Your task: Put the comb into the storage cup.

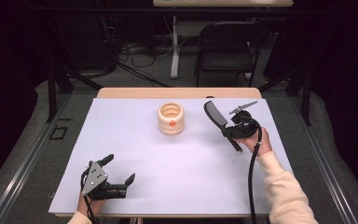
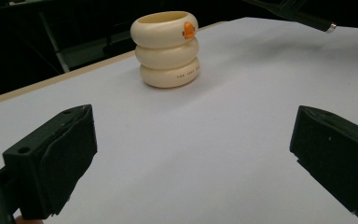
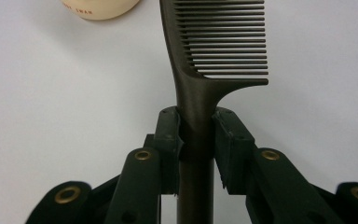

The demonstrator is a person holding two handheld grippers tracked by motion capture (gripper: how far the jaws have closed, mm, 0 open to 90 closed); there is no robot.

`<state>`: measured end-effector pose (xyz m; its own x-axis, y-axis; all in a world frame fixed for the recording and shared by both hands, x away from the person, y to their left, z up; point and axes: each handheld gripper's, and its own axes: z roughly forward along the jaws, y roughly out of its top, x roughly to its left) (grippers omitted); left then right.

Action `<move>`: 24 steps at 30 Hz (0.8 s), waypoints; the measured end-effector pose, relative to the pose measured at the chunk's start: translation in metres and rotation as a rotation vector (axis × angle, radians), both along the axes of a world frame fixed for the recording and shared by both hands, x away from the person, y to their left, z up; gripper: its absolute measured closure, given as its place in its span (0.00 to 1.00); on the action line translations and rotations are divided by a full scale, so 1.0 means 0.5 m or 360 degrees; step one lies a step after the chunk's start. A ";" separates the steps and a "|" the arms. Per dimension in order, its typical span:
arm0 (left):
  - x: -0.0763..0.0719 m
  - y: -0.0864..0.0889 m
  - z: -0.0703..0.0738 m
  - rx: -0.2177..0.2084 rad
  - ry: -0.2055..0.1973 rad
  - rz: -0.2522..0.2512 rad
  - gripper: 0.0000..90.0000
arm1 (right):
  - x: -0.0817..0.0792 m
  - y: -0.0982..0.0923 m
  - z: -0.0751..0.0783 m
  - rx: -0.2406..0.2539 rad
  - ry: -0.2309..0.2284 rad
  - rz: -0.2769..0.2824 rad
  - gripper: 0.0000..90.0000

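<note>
My right gripper [image 3: 196, 135] is clamped on the comb [image 3: 214, 42]; left gripper [image 2: 191, 158] gapes empty. Cream holder [image 1: 171, 118] sits at 12 o'clock, its hollow interior visible from the high view alone.

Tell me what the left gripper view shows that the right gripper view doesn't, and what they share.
Left gripper view: the whole cream three-ringed holder with its orange mark, standing upright, and the left gripper with jaws wide apart, nothing between them.

Right gripper view: the right gripper shut on the handle of a black plastic comb, teeth clearly visible.

Both: the white table surface and at least part of the holder.
</note>
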<state>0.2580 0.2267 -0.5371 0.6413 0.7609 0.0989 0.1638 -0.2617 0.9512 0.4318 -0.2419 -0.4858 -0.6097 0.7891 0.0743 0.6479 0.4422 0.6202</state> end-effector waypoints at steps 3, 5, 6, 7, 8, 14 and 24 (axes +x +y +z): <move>0.000 0.000 0.000 0.0001 -0.0002 -0.0001 0.01 | -0.002 -0.002 0.001 0.0002 -0.0005 0.0005 0.80; 0.000 0.000 0.000 -0.0001 -0.0001 0.0000 0.01 | -0.004 -0.001 0.000 0.0012 -0.0022 0.0010 0.80; 0.000 0.001 0.000 -0.0005 0.0001 0.0001 0.01 | -0.005 -0.001 -0.001 0.0018 -0.0044 0.0023 0.80; 0.000 0.000 0.000 -0.0006 0.0002 0.0002 0.01 | -0.006 0.000 -0.001 0.0026 -0.0042 0.0021 0.80; 0.000 0.000 0.000 -0.0006 0.0002 0.0002 0.01 | -0.007 0.000 -0.001 0.0038 -0.0044 0.0021 0.80; 0.000 -0.001 0.000 0.0001 -0.0004 -0.0004 0.01 | -0.011 0.001 0.000 0.0073 -0.0084 0.0024 0.80; 0.001 -0.001 -0.001 -0.0004 0.0000 -0.0008 0.01 | -0.017 0.008 0.005 0.0146 -0.0144 0.0050 0.80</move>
